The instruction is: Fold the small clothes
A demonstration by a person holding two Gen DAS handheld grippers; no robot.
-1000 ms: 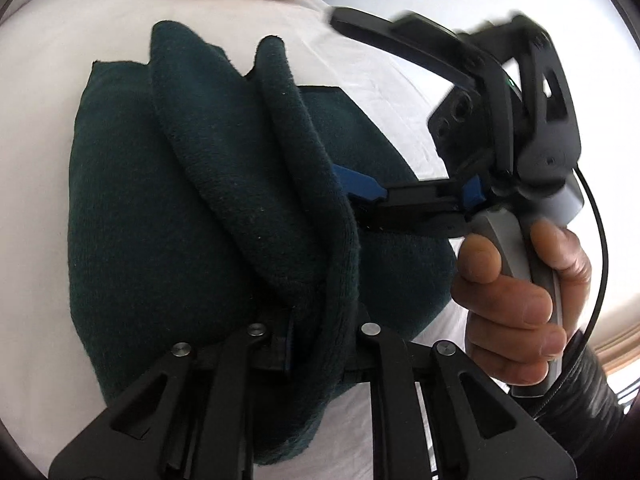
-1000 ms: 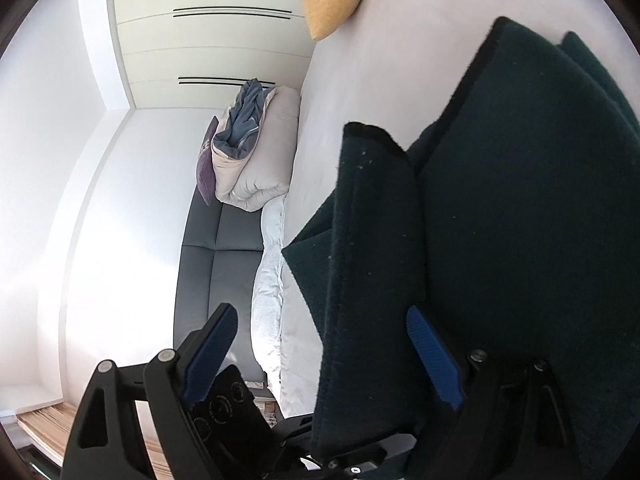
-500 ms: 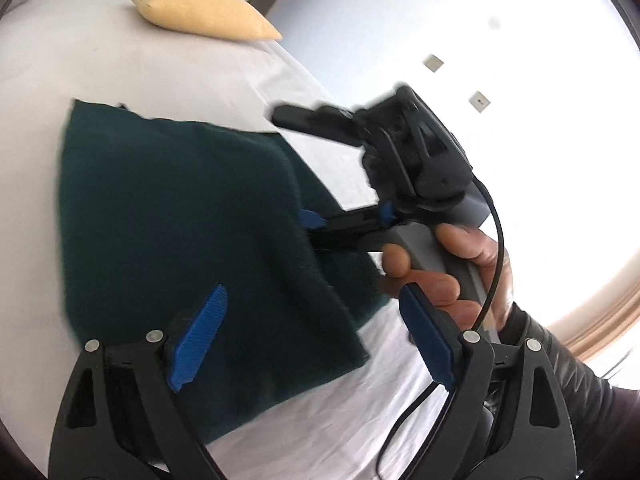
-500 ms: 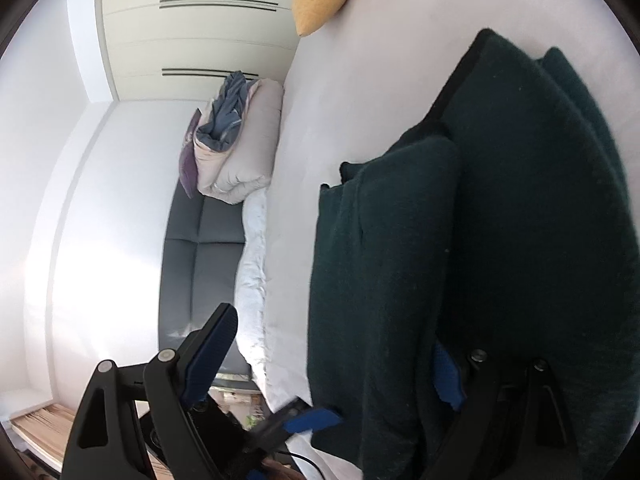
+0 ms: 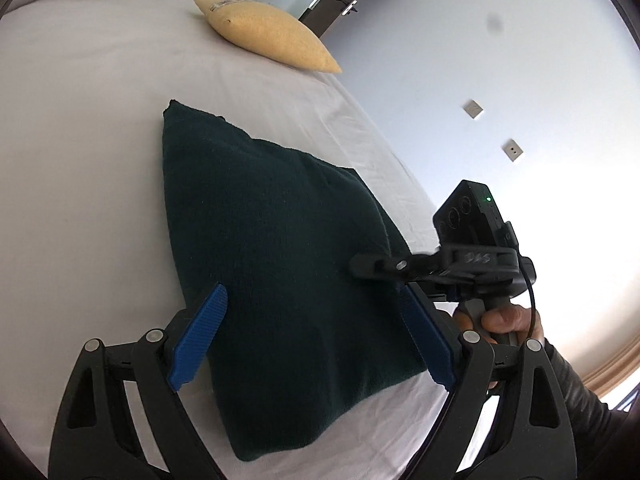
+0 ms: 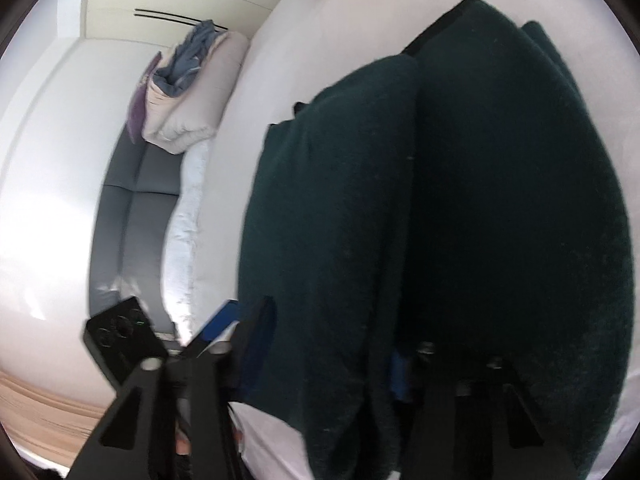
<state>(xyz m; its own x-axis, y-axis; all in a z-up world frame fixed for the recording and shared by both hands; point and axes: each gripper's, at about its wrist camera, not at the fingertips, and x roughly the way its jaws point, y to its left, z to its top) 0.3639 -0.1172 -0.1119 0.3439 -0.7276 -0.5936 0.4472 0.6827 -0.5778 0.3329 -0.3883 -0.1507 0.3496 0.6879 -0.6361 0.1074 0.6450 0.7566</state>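
Note:
A dark green knitted garment (image 5: 272, 260) lies folded on the white bed (image 5: 80, 128). My left gripper (image 5: 312, 340) is open and empty, held above the garment's near end. My right gripper (image 5: 372, 267) shows in the left wrist view at the garment's right edge, seen side on. In the right wrist view the garment (image 6: 460, 220) fills the frame and its folded layer drapes between my right gripper's (image 6: 332, 360) fingers, which look closed on the cloth. The picture there is blurred.
A yellow pillow (image 5: 268, 40) lies at the far end of the bed. A grey sofa (image 6: 128, 216) with piled bedding (image 6: 192, 92) stands beside the bed, before white wardrobes. The bed's right edge runs close to the garment.
My left gripper let go of the garment, opened and pulled back. The raised fold dropped flat onto the garment. My right gripper went from open to closed on the garment's edge.

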